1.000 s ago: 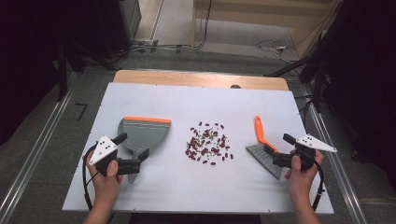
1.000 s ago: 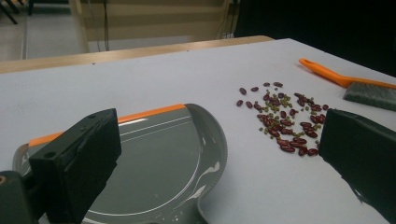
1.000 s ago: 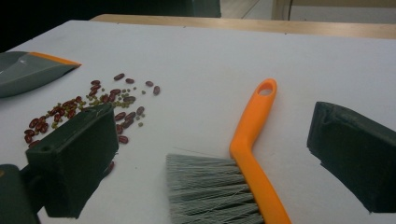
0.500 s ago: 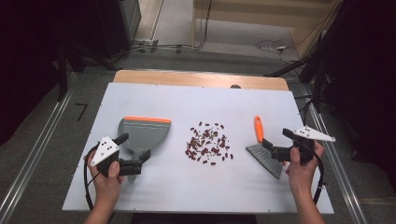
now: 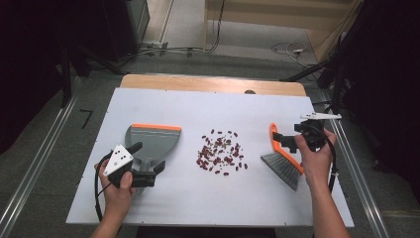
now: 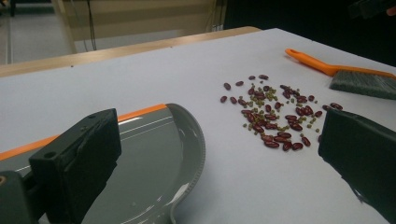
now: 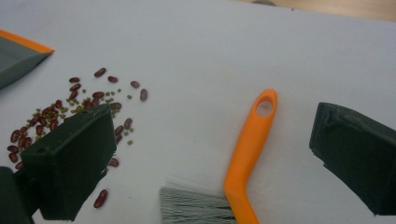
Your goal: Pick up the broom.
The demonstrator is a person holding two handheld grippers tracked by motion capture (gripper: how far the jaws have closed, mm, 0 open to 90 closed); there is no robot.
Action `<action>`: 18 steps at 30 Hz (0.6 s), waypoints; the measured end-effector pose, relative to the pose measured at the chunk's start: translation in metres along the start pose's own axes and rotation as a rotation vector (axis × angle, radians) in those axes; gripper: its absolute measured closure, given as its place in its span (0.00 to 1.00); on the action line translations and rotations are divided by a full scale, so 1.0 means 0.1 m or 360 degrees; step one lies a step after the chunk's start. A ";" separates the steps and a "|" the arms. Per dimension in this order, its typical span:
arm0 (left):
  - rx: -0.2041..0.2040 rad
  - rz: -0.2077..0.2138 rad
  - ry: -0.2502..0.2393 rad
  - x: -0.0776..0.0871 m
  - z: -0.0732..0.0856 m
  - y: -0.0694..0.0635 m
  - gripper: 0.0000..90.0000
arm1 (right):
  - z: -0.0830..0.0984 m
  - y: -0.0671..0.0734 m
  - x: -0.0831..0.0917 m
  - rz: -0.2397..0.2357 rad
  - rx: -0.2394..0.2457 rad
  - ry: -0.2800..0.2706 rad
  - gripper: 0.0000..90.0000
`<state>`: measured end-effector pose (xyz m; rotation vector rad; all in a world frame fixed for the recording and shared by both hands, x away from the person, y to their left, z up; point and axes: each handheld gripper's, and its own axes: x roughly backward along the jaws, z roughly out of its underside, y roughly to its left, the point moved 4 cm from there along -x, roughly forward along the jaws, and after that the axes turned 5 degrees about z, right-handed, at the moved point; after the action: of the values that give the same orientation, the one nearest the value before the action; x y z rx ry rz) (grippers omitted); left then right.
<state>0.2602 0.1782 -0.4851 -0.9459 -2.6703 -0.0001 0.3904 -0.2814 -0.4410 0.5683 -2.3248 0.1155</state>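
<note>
Left gripper (image 5: 148,161), jaws wide apart and empty, hovers over the grey dustpan (image 5: 151,141). Right gripper (image 5: 285,141), also gaping and empty, seemingly above the orange-handled brush (image 5: 280,158). Beans (image 5: 220,152) lie scattered between them on the bench (image 5: 198,109).

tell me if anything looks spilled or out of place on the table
Yes: a loose scatter of red beans and small green ones lies on the bare white table, between the grey dustpan and the orange-handled brush. Nothing looks damaged; both tools lie flat.

Spread fingers (image 6: 79,165) frame dustpan (image 6: 154,154), beans (image 6: 275,114), brush (image 6: 350,77).
</note>
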 end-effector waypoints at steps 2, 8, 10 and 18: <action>0.0003 0.0000 0.0005 -0.01 0.00 0.00 0.00 | 0.00 -0.02 -0.05 -0.0028 -0.0016 0.0010 0.14; -0.0009 -0.0003 0.0015 0.00 0.01 0.01 0.00 | 0.10 -0.12 -0.29 0.0144 -0.0075 0.0263 0.33; -0.0008 -0.0005 0.0014 0.01 0.01 0.02 0.00 | 0.14 -0.15 -0.34 0.0190 -0.0101 0.0295 0.39; -0.0010 -0.0011 0.0010 0.03 0.00 0.03 0.00 | 0.27 -0.14 -0.49 0.0230 -0.0145 0.0421 0.59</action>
<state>0.2597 0.1825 -0.4850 -0.9370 -2.6694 -0.0128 0.4102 -0.2822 -0.4953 0.3179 -2.0992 0.1425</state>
